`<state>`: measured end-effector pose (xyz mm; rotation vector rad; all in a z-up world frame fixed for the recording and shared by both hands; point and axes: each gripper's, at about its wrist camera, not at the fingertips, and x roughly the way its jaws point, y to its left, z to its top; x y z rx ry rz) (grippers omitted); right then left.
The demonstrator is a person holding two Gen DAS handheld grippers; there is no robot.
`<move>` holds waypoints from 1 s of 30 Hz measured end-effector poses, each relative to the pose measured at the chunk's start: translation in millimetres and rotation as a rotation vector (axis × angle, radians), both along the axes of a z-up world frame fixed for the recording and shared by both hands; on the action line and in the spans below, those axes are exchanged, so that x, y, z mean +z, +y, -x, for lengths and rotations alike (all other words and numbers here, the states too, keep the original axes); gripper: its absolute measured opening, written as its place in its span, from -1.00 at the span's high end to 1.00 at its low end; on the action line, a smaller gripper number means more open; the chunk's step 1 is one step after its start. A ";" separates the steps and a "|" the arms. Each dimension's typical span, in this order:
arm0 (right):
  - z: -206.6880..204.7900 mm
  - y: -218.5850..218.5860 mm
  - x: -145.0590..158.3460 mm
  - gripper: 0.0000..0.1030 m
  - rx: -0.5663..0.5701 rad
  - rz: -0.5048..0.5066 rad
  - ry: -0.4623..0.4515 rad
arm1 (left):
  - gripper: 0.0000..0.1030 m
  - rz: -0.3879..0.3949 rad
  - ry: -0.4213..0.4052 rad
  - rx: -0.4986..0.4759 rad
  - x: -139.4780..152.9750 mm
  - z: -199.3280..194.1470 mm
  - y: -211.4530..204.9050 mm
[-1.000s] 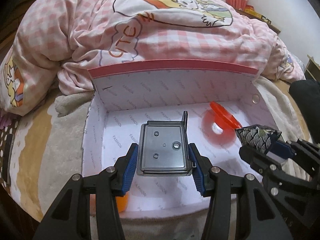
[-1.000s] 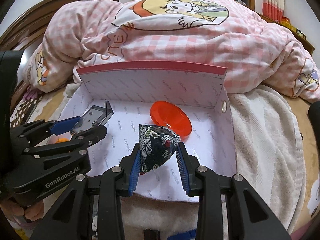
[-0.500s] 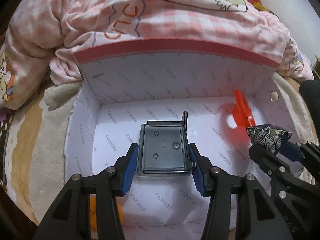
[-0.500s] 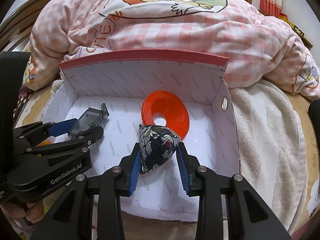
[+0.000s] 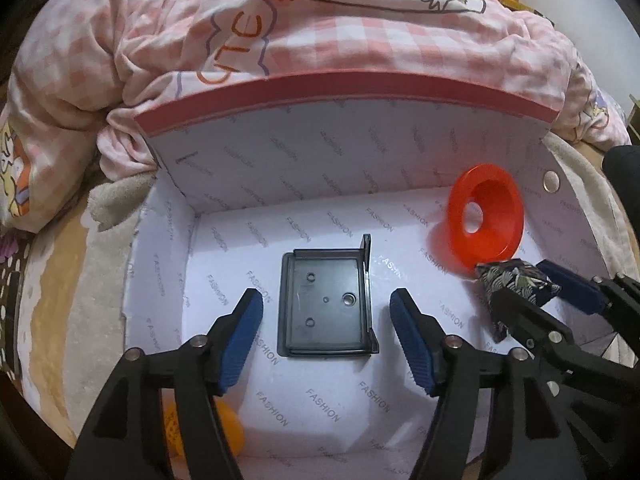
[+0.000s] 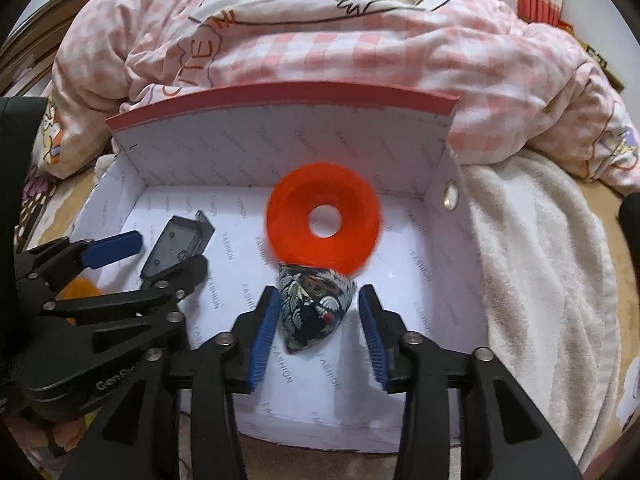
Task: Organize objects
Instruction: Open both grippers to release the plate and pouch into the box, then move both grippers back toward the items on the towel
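Observation:
A dark clear plastic tray (image 5: 326, 306) lies flat on the floor of the white box (image 5: 360, 168). My left gripper (image 5: 326, 326) straddles it, jaws opening, with a gap at each pad. In the right wrist view the same tray (image 6: 176, 246) sits at the left beside the left gripper (image 6: 160, 256). A dark patterned cloth pouch (image 6: 314, 306) rests on the box floor (image 6: 416, 280) between the opening jaws of my right gripper (image 6: 318, 330), neither pad pressing it. An orange-red funnel (image 6: 322, 222) stands tipped on its rim just behind the pouch.
The box has a red-edged back wall (image 6: 280, 100) and a snap button (image 6: 450, 196) on its right side. A pink checked quilt (image 6: 320, 40) is heaped behind it, and a cream towel (image 6: 532, 260) lies to the right. An orange ball (image 5: 224, 426) sits outside the box's front left.
Both grippers have let go: the left jaws spread off the plastic tray and the right jaws spread off the pouch, both now lying in the box. The funnel has tipped up and looks blurred.

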<state>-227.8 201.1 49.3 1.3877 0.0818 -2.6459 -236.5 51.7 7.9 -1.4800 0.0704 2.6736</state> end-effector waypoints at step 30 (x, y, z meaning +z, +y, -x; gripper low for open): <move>-93.5 17.0 40.8 -0.33 0.013 0.126 0.114 | -0.35 -0.053 0.139 -0.044 50.5 -89.2 -13.0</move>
